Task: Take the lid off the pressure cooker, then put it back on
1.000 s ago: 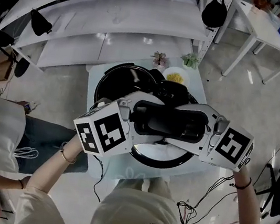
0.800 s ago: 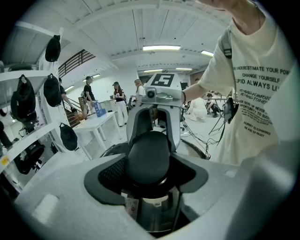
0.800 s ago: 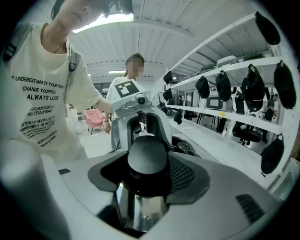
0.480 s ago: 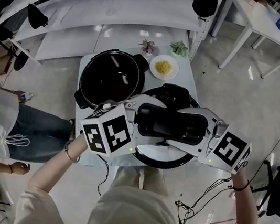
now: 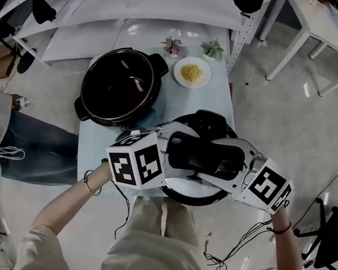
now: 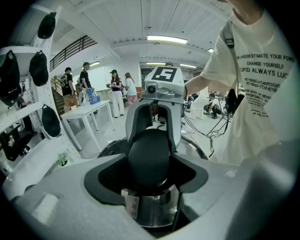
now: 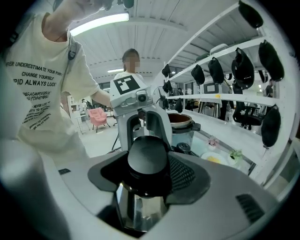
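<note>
– so, where's the lid [image 5: 192,193] at this point?
– off the pressure cooker [image 5: 118,84], held up between both tools over the near right corner of the bench [image 5: 180,104]. the open pot stands at the far left of the bench, well apart from it.
– and the tools?
– left tool [image 5: 176,151] and right tool [image 5: 235,167] come in from opposite sides, each with its jaws clamped on the lid's black handle [image 6: 149,157].
– anything else there?
– a plate [image 5: 178,72] of yellow food at the far edge, near a small pink plant [image 5: 173,46] and a green plant [image 5: 212,47].
</note>
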### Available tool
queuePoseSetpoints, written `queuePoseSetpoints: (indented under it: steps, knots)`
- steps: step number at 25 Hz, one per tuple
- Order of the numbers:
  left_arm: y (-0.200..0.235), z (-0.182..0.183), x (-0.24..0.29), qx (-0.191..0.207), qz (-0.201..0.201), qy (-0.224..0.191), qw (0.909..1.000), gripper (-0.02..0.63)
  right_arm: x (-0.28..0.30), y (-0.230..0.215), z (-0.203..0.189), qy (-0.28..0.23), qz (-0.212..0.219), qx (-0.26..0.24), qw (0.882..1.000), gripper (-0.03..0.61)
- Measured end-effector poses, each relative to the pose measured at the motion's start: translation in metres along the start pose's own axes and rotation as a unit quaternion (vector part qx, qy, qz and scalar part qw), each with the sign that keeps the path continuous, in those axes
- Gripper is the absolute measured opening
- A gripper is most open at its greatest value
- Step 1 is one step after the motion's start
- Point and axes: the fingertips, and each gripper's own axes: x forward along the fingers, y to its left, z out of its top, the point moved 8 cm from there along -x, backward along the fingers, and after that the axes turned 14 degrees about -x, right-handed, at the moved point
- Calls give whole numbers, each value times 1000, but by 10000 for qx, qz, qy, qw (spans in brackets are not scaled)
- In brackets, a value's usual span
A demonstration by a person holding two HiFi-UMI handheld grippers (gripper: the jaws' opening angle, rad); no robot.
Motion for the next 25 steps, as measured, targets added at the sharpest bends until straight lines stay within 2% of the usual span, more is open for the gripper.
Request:
queuePoseSetpoints:
  steps: [14, 25]
  knots:
    - [30, -49, 63, -284, 31, 487, 9984, 293, 35, -10, -79, 41, 123, 139, 9998, 270]
    - [43, -70, 87, -284, 113, 656, 9974, 293, 53, -14, -108, 189, 141, 57, 9997, 270]
